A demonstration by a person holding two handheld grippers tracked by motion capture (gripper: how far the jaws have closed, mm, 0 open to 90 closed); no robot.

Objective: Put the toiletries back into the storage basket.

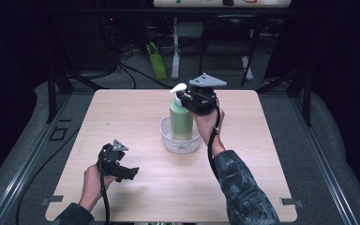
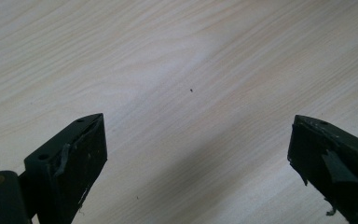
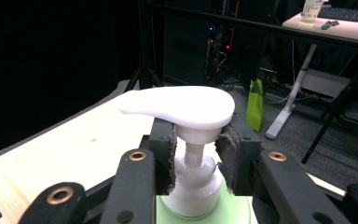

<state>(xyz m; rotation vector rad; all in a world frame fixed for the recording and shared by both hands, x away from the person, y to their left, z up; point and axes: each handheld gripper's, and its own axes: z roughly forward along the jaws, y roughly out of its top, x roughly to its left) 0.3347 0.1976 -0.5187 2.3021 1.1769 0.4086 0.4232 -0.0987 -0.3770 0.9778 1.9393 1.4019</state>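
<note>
White plastic of the pump head [image 3: 179, 106] sits directly above the right gripper [image 3: 196, 161], whose black fingers [image 3: 164, 156] are closed on the pump neck, one pad on each side of the white collar (contact is plain in the right gripper view). Below the collar spreads the pale green shoulder of the soap bottle [image 1: 181, 119]. In the high view the bottle stands upright inside a small clear basket [image 1: 180, 143] at the middle of the table [image 1: 136, 112], its spout pointing left; the right gripper [image 1: 183, 98] holds it from the right at the top, with the hand [image 1: 207, 123] and patterned sleeve [image 1: 243, 187] running back to the near edge.

Left gripper [image 1: 130, 174] rests near the near-left part of the table, well apart from the basket. Its fingers [image 2: 72, 163] stand wide open over bare wood, holding nothing.
</note>
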